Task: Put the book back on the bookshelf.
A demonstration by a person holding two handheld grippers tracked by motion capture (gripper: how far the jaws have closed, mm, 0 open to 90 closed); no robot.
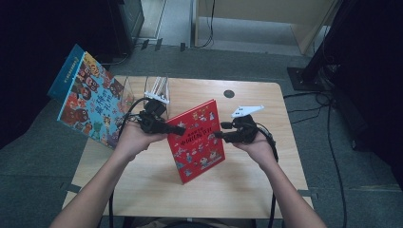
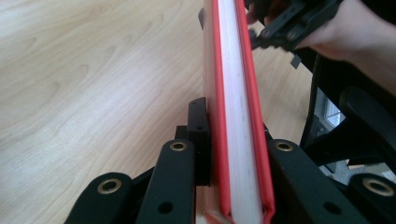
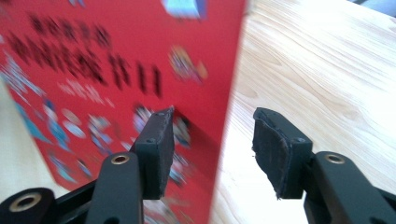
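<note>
- Black jaws of the left claw (image 1: 178, 130) are squeezed tight on one red book (image 1: 197, 140), pinching its left edge. In the left gripper view the white pages sit between the two red covers, right between the jaws.
- Right claw (image 1: 218, 130) has its jaws apart. They sit around the book's right edge, one jaw in front of the cover and one beside it over the wood. I cannot tell if they touch it.
- Two hands hold the two claws: the left hand (image 1: 132, 137) and the right hand (image 1: 256, 146).
- The red book stands up, tilted, over the middle of the light wood worktop (image 1: 247, 180). Its cover has dark writing and small pictures, too blurry to read.
- A second book, the blue book (image 1: 90, 97), leans at the worktop's far left corner. Its writing is too small to read.
- One clear holder (image 1: 152, 88) stands near it.
</note>
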